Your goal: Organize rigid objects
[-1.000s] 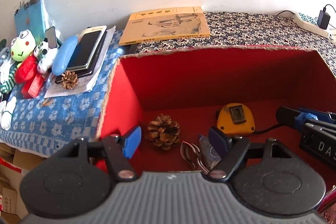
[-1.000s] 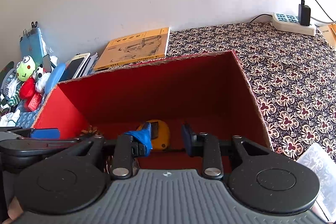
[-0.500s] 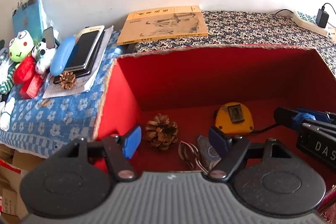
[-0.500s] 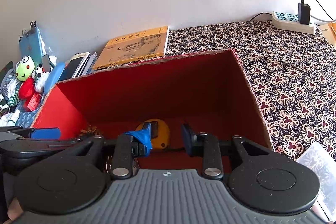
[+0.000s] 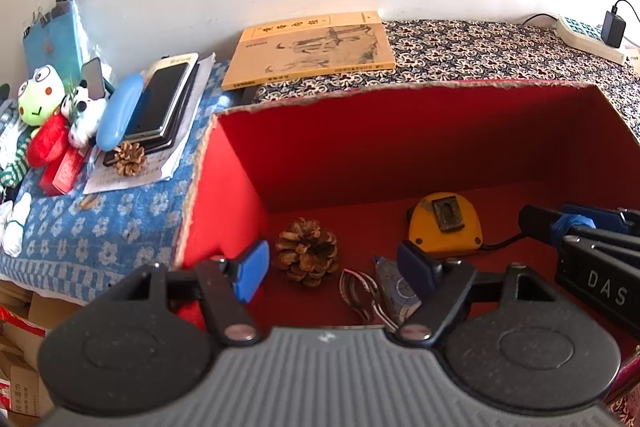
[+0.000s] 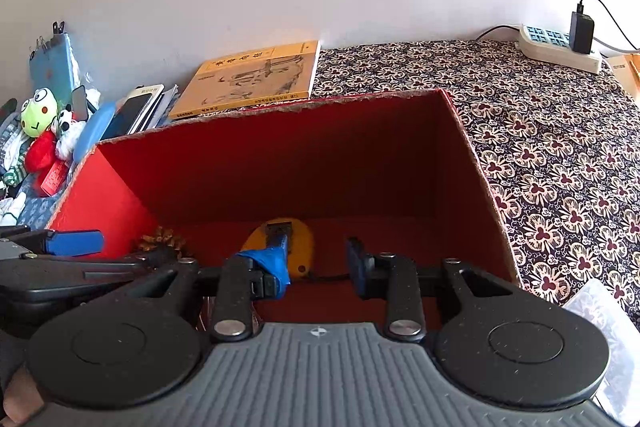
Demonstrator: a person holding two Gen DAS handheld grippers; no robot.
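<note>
An open red box (image 5: 400,135) (image 6: 304,163) holds a pine cone (image 5: 307,251), a yellow tape measure (image 5: 446,223) (image 6: 298,239), metal nail clippers (image 5: 358,293) and a small dark packet (image 5: 396,287). My left gripper (image 5: 332,269) hangs open over the box's near left part with nothing between its fingers. My right gripper (image 6: 318,263) is open too, above the box near the tape measure, empty. A second pine cone (image 5: 129,157) lies outside on papers at the left, beside a blue glasses case (image 5: 120,111) and stacked phones (image 5: 164,105).
A yellow book (image 5: 312,47) (image 6: 252,79) lies behind the box by the wall. Plush toys (image 5: 44,119) and a red packet crowd the far left on blue cloth. A power strip (image 6: 556,45) with a charger sits at the back right on patterned cloth.
The left wrist view has shifted slightly, so the box and items sit a little further left in frame. Both grippers remain open; nothing was picked up or let go.
</note>
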